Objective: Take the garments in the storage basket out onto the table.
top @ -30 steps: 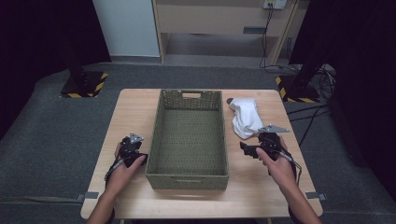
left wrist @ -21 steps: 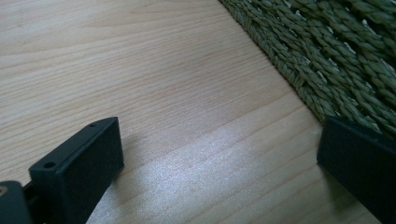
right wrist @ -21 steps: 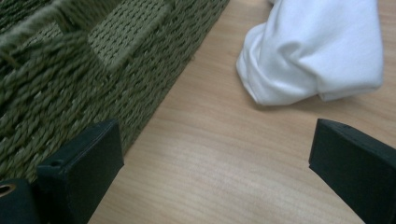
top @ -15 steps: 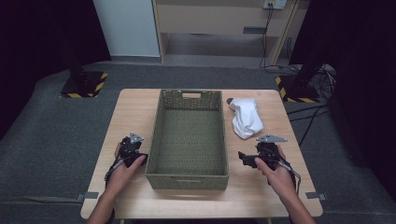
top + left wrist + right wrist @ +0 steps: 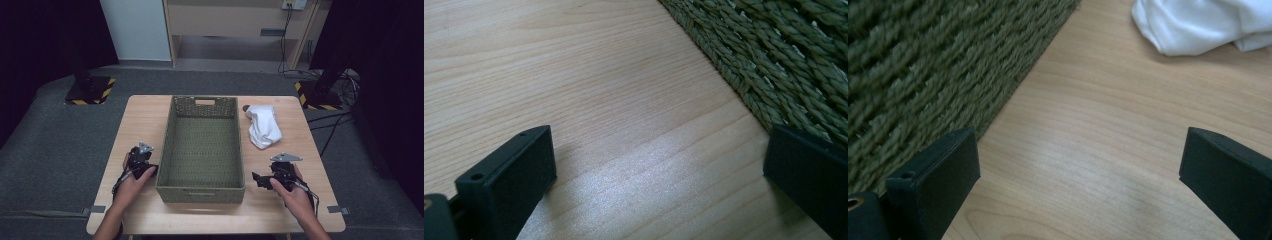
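A green woven basket (image 5: 204, 184) stands empty in the middle of the wooden table (image 5: 150, 115). A crumpled white cloth (image 5: 264, 126) lies to its right, also at the top of the right gripper view (image 5: 1208, 25). My left gripper (image 5: 146, 169) rests low on the table just left of the basket, jaws wide apart over bare wood (image 5: 659, 165), with the basket wall (image 5: 784, 65) at the right. My right gripper (image 5: 261, 180) sits right of the basket, nearer the front than the cloth, open (image 5: 1078, 170), with the basket wall (image 5: 923, 75) at the left.
A light wooden cabinet (image 5: 235, 25) and a white panel (image 5: 134, 27) stand beyond the table. Two black stands with yellow-striped bases (image 5: 90, 90) flank the far corners, and cables (image 5: 330, 125) trail on the grey floor at the right. The table's front edge (image 5: 215, 231) is close to both hands.
My right gripper has drawn back toward the front edge, away from the white cloth, and dropped lower. The left gripper has stayed put.
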Demonstrator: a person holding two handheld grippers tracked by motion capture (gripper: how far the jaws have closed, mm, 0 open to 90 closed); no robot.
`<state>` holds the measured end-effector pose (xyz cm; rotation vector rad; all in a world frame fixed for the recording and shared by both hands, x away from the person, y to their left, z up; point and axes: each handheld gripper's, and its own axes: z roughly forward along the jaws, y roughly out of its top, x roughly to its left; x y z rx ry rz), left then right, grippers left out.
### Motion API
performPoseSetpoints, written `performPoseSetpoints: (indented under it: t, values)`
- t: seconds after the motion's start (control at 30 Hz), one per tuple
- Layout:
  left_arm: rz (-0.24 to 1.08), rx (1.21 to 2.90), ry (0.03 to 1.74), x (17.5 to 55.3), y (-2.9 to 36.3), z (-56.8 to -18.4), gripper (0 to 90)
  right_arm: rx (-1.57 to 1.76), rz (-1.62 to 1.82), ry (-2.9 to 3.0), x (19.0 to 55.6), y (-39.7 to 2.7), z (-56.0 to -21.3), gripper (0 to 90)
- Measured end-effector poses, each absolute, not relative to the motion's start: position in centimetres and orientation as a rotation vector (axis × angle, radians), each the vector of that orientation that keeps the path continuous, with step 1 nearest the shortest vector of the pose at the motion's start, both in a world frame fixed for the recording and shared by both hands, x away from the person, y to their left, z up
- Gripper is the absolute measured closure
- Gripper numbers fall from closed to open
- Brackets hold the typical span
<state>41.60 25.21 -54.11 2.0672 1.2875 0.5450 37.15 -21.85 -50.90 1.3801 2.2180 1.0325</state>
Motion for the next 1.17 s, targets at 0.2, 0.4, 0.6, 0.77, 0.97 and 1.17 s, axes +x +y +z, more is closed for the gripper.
performPoseSetpoints:
  t: [0.2, 0.4, 0.6, 0.77, 0.97, 1.17]
  values:
    - [0.545, 2.067, 1.287, 41.6, 25.2, -54.1, 0.0, 1.392, 1.011, 2.233, 36.8, -21.8, -52.0, 2.7]
    - [0.545, 2.067, 1.287, 41.6, 25.2, -54.1, 0.0, 1.403, 1.002, 2.239, 36.7, -21.7, -52.8, 2.7]
    - [0.545, 2.067, 1.287, 41.6, 25.2, -54.1, 0.0, 1.403, 0.983, 2.272, 36.6, -21.2, -53.7, 2.8]
    - [0.545, 2.067, 1.287, 41.6, 25.2, -54.1, 0.0, 1.344, 0.960, 2.268, 36.0, -21.0, -54.1, 0.8]
    - [0.545, 2.067, 1.287, 41.6, 25.2, -54.1, 0.0, 1.282, 0.952, 2.252, 35.6, -20.8, -54.6, 0.2]
    - [0.546, 2.066, 1.289, 41.6, 25.2, -54.1, 0.0, 1.280, 0.952, 2.251, 35.6, -20.8, -54.6, 0.2]
